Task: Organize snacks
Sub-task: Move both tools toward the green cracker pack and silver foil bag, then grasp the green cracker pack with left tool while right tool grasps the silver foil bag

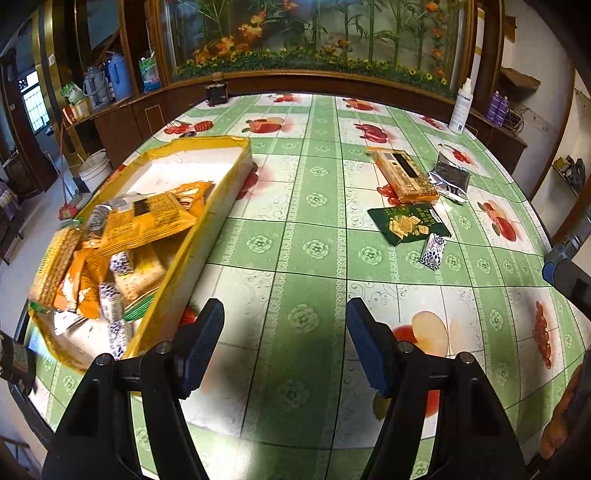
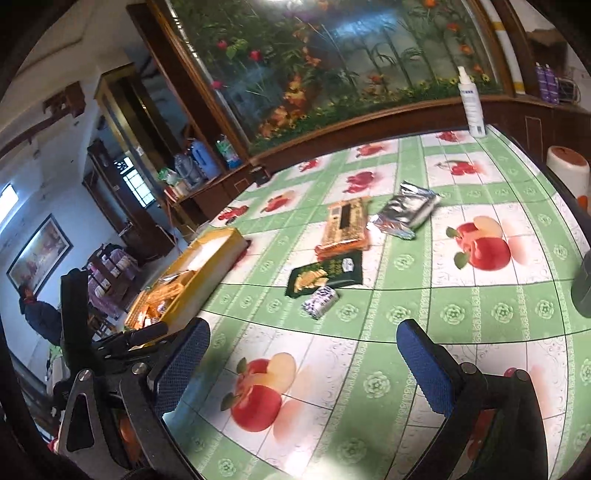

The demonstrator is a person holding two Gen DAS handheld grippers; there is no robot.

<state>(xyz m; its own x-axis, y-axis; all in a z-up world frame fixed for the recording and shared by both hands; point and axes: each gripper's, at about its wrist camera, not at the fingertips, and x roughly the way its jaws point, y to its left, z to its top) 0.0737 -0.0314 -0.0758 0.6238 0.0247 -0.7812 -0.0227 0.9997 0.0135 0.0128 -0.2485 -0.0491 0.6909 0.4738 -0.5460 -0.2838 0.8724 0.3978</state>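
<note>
Now both tongs (image 1: 286,347) (image 2: 303,365) gape empty; crinkled orange snack packets (image 1: 147,218) crowd the yellow box (image 1: 207,236).

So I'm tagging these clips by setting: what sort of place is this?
Most likely a home dining or living room. A table under a fruit-print tablecloth holds loose snacks, dark wooden cabinets along the wall carry thermos flasks, and a large floral panel stands behind the table.

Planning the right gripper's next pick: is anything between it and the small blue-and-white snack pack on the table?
Nothing visible. Only bare tablecloth lies between the open right gripper and the blue-and-white pack. The dark green packet lies just beyond the pack, its edge touching or nearly so.
</note>
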